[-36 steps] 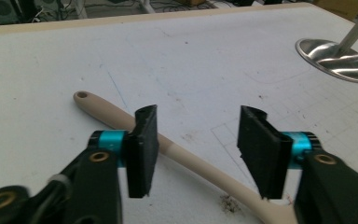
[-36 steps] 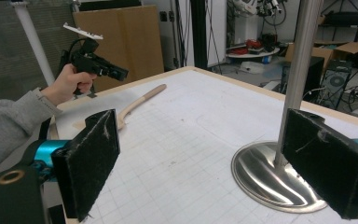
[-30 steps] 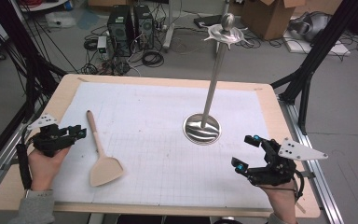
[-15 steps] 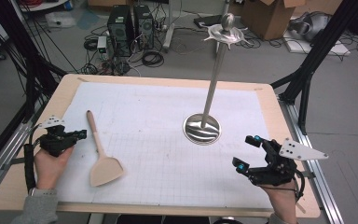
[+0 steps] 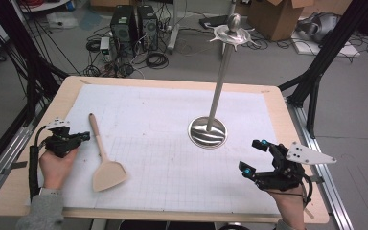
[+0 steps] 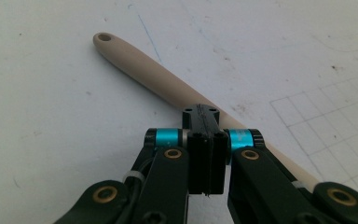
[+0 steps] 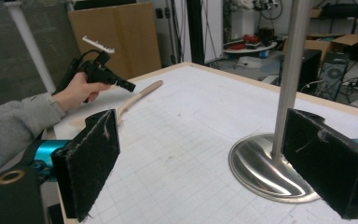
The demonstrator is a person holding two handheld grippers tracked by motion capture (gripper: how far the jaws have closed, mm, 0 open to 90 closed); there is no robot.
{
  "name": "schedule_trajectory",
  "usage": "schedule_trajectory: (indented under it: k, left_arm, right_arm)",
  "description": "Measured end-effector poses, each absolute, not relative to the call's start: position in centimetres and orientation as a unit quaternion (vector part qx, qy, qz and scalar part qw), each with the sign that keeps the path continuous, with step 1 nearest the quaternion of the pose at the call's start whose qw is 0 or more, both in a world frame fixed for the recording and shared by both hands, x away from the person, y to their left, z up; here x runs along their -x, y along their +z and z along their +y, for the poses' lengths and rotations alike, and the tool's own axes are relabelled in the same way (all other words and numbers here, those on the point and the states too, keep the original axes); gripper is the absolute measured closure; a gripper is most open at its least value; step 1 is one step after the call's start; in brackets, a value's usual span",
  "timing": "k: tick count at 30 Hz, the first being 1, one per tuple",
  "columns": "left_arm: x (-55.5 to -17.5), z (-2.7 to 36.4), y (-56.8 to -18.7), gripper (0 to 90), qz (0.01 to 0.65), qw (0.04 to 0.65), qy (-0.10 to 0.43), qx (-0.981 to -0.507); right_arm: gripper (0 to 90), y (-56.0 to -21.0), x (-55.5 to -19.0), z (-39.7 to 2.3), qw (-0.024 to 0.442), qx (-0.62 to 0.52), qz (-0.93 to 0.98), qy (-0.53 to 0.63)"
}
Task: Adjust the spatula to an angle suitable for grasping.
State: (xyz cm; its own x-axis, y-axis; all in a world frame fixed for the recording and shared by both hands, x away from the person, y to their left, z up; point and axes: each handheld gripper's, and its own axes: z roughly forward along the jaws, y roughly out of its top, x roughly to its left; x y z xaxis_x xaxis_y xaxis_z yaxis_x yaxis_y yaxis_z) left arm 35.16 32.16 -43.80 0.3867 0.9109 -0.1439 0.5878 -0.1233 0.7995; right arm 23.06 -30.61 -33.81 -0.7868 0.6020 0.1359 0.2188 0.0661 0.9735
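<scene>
Comparing with the earlier frames, the left gripper (image 5: 79, 137) had dropped toward the table (image 5: 172, 86) and its jaws had just been closing; they now met with nothing between them. The spatula (image 5: 103, 155) lay flat on the paper, its handle just beyond the closed jaw tips in the left gripper view, apparently untouched. No grasp was made, so a pickup would require reopening. The right gripper (image 5: 255, 156) rested near the stand (image 5: 209, 132), jaws wide apart, holding nothing.
</scene>
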Motion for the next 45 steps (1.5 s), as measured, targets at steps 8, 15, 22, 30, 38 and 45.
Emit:
schedule_trajectory:
  k: [8,15,22,30,38,45]
  left_arm:
    - [-35.6,32.2,-44.2,89.6,0.524,0.414,0.195,-0.718]
    - [-36.0,32.3,-44.5,89.6,0.528,0.411,0.188,-0.719]
    - [-36.3,32.1,-44.7,89.6,0.530,0.408,0.190,-0.719]
    - [-36.8,31.8,-44.8,89.7,0.528,0.400,0.184,-0.726]
    - [-37.6,30.5,-44.6,89.7,0.521,0.397,0.182,-0.733]
    - [-38.3,29.4,-44.6,89.6,0.507,0.403,0.166,-0.744]
  right_arm:
    - [10.8,-33.9,-23.1,-30.6,0.156,-0.285,0.716,0.618]
    - [10.7,-34.0,-23.1,-30.3,0.152,-0.281,0.717,0.620]
    - [10.7,-34.0,-23.1,-30.2,0.155,-0.275,0.720,0.618]
    - [10.7,-34.1,-23.1,-30.1,0.148,-0.275,0.721,0.618]
    - [10.7,-34.3,-23.3,-30.0,0.147,-0.274,0.725,0.615]
    - [10.7,-34.4,-23.4,-30.1,0.148,-0.273,0.726,0.614]
